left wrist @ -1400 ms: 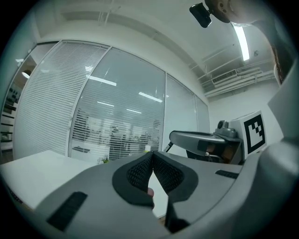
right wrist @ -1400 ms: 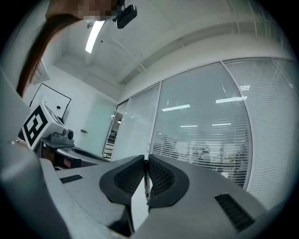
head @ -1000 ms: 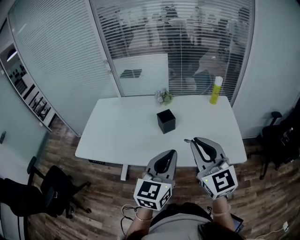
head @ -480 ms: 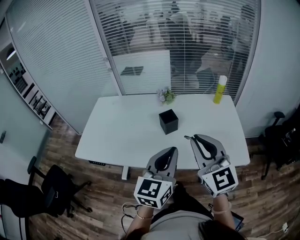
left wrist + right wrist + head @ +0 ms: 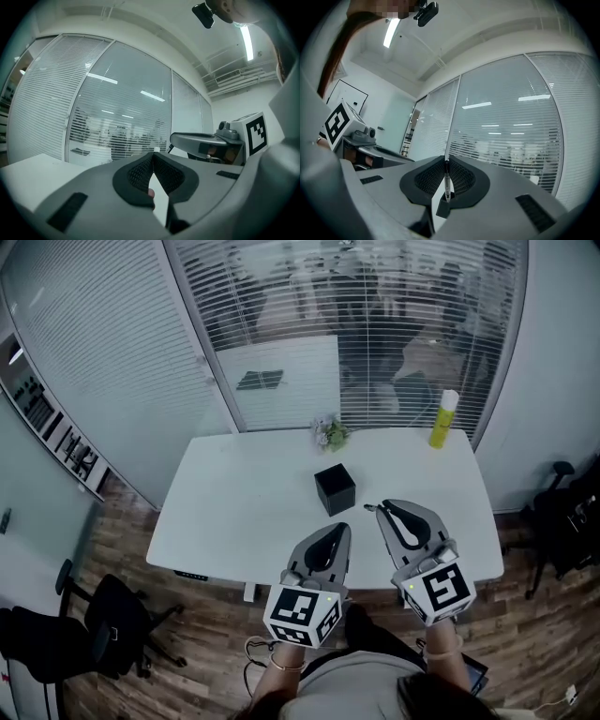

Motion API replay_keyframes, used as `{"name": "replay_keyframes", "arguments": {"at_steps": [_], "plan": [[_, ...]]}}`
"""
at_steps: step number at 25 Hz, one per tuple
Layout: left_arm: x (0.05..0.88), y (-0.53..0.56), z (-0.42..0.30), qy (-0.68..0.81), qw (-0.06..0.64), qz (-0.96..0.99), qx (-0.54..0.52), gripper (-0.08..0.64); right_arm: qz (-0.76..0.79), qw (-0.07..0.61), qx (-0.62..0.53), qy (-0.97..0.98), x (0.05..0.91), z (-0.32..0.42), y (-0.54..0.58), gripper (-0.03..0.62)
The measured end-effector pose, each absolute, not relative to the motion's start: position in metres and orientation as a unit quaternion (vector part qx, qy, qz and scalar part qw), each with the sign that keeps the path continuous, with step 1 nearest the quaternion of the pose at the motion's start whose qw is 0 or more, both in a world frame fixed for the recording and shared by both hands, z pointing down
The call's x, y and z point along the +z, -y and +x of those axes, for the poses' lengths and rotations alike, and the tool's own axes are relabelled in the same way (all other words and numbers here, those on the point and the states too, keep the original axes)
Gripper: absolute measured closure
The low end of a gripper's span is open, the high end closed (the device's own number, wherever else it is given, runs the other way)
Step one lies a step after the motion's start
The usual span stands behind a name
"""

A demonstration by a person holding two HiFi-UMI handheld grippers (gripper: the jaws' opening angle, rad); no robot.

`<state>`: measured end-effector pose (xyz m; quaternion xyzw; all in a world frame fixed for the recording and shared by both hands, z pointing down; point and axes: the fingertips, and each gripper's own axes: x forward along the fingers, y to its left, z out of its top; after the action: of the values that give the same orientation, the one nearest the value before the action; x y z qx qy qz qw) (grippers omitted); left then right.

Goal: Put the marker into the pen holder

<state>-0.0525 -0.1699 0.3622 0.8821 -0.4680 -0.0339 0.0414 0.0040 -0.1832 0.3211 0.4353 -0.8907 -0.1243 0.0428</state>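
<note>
1. The white table (image 5: 234,502) stretches out ahead of both your grippers, which hang over its near edge.
2. Your left gripper (image 5: 341,530) sits just to the left of your right one. In the left gripper view its jaws (image 5: 153,155) are pressed together at the tips and hold nothing.
3. Your right gripper (image 5: 380,510) reaches a little further over the table than the left. Its jaws are closed and pinching the marker.
4. The pen holder (image 5: 335,489), a black cube, stands on the table just ahead of your left gripper's tips. It is ahead and to the left of your right gripper and touches neither.
5. A yellow bottle (image 5: 442,420) stands at the far edge, well beyond your right gripper.
6. A small plant (image 5: 328,434) sits at the far edge, beyond the pen holder.
7. The marker (image 5: 447,180) is thin and dark. In the right gripper view it runs along the seam between the two ribbed pads, clamped from both sides.
</note>
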Motion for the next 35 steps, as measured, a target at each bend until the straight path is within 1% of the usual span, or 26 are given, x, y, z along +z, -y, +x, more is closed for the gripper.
{"name": "replay_keyframes", "arguments": {"at_steps": [6,18,35], "plan": [[0.364,0.198,-0.051,0.472,0.037,0.880,-0.030,0.540,0.427,0.037,-0.116,0.896,0.324,0.001,0.214,0.538],[0.369,0.247,-0.061,0.485,0.052,0.872,-0.034,0.540,0.410,0.041,-0.107,0.905,0.331,-0.010,0.266,0.538],[0.380,0.297,-0.077,0.510,0.072,0.856,-0.043,0.540,0.375,0.073,-0.099,0.919,0.361,-0.028,0.323,0.538]]}}
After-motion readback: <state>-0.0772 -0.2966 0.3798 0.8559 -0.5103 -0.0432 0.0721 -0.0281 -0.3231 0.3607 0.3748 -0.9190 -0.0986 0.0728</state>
